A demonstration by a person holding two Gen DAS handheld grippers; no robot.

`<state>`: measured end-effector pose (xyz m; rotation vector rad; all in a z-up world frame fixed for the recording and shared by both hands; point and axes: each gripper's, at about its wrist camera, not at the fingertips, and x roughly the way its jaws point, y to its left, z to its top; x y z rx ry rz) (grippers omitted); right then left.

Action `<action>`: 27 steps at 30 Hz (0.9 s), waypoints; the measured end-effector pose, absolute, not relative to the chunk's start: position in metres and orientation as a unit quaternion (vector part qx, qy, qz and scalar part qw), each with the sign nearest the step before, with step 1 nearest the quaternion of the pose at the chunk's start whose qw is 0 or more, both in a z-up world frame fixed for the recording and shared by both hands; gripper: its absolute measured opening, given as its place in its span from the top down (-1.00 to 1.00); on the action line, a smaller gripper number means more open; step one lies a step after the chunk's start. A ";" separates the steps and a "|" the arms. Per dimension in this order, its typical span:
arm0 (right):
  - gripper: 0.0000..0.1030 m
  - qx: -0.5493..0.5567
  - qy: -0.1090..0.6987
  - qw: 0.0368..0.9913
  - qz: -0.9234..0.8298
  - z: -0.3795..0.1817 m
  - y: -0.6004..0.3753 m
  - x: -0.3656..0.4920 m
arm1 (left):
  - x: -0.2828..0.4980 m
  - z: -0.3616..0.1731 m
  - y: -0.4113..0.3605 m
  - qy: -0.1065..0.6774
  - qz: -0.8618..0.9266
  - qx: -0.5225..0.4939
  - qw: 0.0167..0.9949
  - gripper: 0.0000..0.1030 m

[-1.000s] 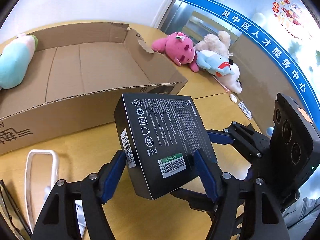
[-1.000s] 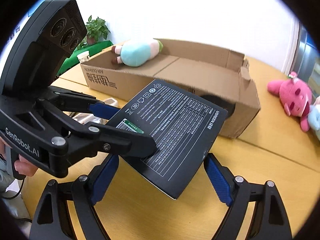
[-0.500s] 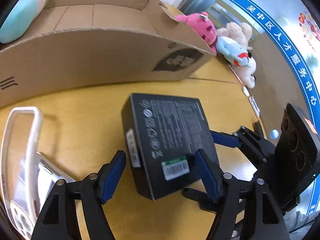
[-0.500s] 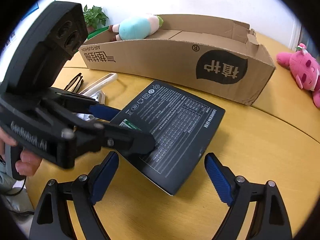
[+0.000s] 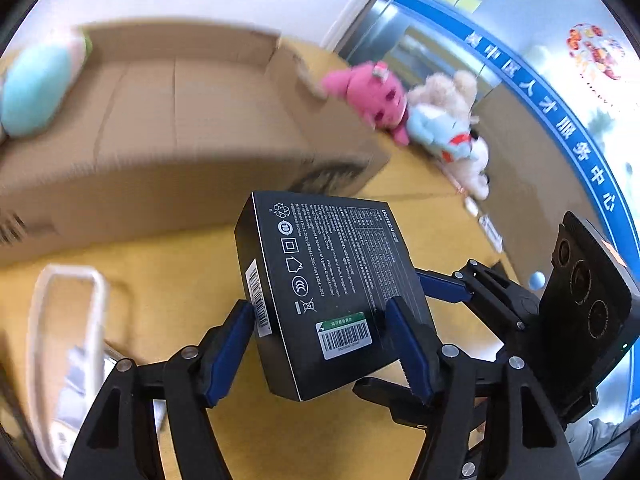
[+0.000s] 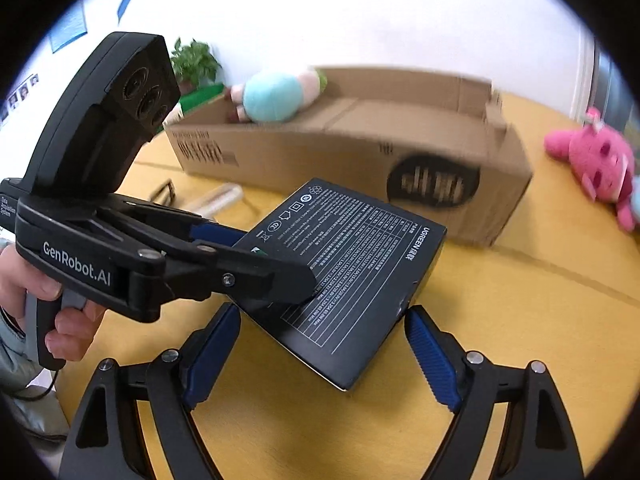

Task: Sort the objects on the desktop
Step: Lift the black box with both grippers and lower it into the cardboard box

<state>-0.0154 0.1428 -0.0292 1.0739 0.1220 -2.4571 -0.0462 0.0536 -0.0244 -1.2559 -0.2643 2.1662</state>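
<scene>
Yellow wooden table (image 6: 520, 320) fills the lower part of both views, with a white wall behind it and a glass front with a blue band on the right side. On the table stands a long, low carton (image 6: 360, 160), open at the top (its print is blurred by motion). One teal plush (image 6: 276, 96) lies inside it at the far end. Beyond the other end of the carton, a pink plush (image 5: 372, 96) lies on the table, touching a pale blue and cream plush (image 5: 448, 132).

In front of the carton, the left gripper (image 5: 324, 350) is clamped on a black box (image 5: 336, 280); its blue pads press on the two side faces, near the barcode end. The box seems to be lifted off the table and tilted, but its underside is hidden. The right gripper (image 6: 324, 354) has its jaws wide apart, on either side of the near corner of the box and not touching it.

At the left, a white frame-like thing (image 5: 60, 340) lies on the table, too blurred to name.
</scene>
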 end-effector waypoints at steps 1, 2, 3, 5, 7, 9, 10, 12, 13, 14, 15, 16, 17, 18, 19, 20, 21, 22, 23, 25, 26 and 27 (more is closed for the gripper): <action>-0.64 0.377 0.050 0.228 -0.897 -0.018 0.141 -0.016 | -0.046 -0.014 0.053 -0.094 0.826 -0.464 0.305 -0.27; -0.64 0.367 0.054 0.229 -0.900 -0.009 0.139 -0.018 | -0.047 -0.001 0.053 -0.086 0.835 -0.450 0.304 -0.27; -0.64 0.356 0.059 0.231 -0.903 0.001 0.137 -0.021 | -0.049 0.011 0.051 -0.082 0.842 -0.438 0.304 -0.27; -0.64 0.328 0.079 0.232 -0.912 0.026 0.132 -0.027 | -0.055 0.037 0.044 -0.079 0.854 -0.414 0.307 -0.27; -0.64 0.301 0.100 0.233 -0.919 0.051 0.125 -0.036 | -0.063 0.064 0.037 -0.071 0.868 -0.385 0.307 -0.27; -0.64 0.277 0.120 0.233 -0.924 0.076 0.118 -0.046 | -0.069 0.092 0.031 -0.065 0.884 -0.351 0.303 -0.27; -0.64 0.261 0.132 0.233 -0.928 0.089 0.113 -0.050 | -0.072 0.104 0.028 -0.062 0.890 -0.336 0.301 -0.27; -0.64 0.229 0.153 0.232 -0.933 0.114 0.105 -0.059 | -0.079 0.131 0.022 -0.053 0.904 -0.306 0.295 -0.27; -0.64 0.214 0.156 0.233 -0.935 0.126 0.102 -0.064 | -0.082 0.145 0.019 -0.048 0.910 -0.290 0.291 -0.27; -0.64 0.203 0.155 0.237 -0.937 0.138 0.101 -0.069 | -0.085 0.158 0.015 -0.043 0.916 -0.276 0.287 -0.27; -0.64 0.193 0.152 0.242 -0.939 0.150 0.099 -0.075 | -0.087 0.170 0.013 -0.037 0.922 -0.262 0.283 -0.27; -0.64 0.181 0.153 0.246 -0.940 0.164 0.096 -0.080 | -0.090 0.183 0.010 -0.029 0.925 -0.252 0.282 -0.24; -0.64 0.167 0.155 0.246 -0.942 0.176 0.094 -0.083 | -0.094 0.192 0.010 -0.023 0.927 -0.246 0.281 -0.20; -0.64 0.145 0.157 0.243 -0.946 0.192 0.092 -0.086 | -0.098 0.203 0.006 -0.027 0.932 -0.229 0.279 -0.20; -0.63 0.135 0.174 0.236 -0.946 0.202 0.087 -0.088 | -0.100 0.212 0.000 -0.025 0.934 -0.223 0.279 -0.18; -0.64 0.123 0.186 0.231 -0.947 0.210 0.082 -0.089 | -0.103 0.219 -0.002 -0.027 0.936 -0.215 0.278 -0.18; -0.63 0.113 0.195 0.227 -0.947 0.217 0.078 -0.091 | -0.107 0.226 -0.006 -0.030 0.939 -0.207 0.273 -0.18; -0.63 0.103 0.193 0.235 -0.947 0.226 0.074 -0.095 | -0.110 0.231 -0.010 -0.032 0.941 -0.200 0.271 -0.17; -0.63 0.101 0.190 0.238 -0.947 0.230 0.073 -0.098 | -0.112 0.233 -0.013 -0.035 0.943 -0.196 0.267 -0.15; -0.63 0.109 0.173 0.251 -0.946 0.234 0.072 -0.110 | -0.120 0.230 -0.019 -0.042 0.943 -0.198 0.263 -0.15; -0.63 0.115 0.165 0.256 -0.946 0.233 0.071 -0.117 | -0.123 0.226 -0.022 -0.046 0.942 -0.201 0.264 -0.15; -0.63 0.121 0.159 0.257 -0.945 0.230 0.070 -0.123 | -0.127 0.221 -0.023 -0.047 0.942 -0.206 0.262 -0.14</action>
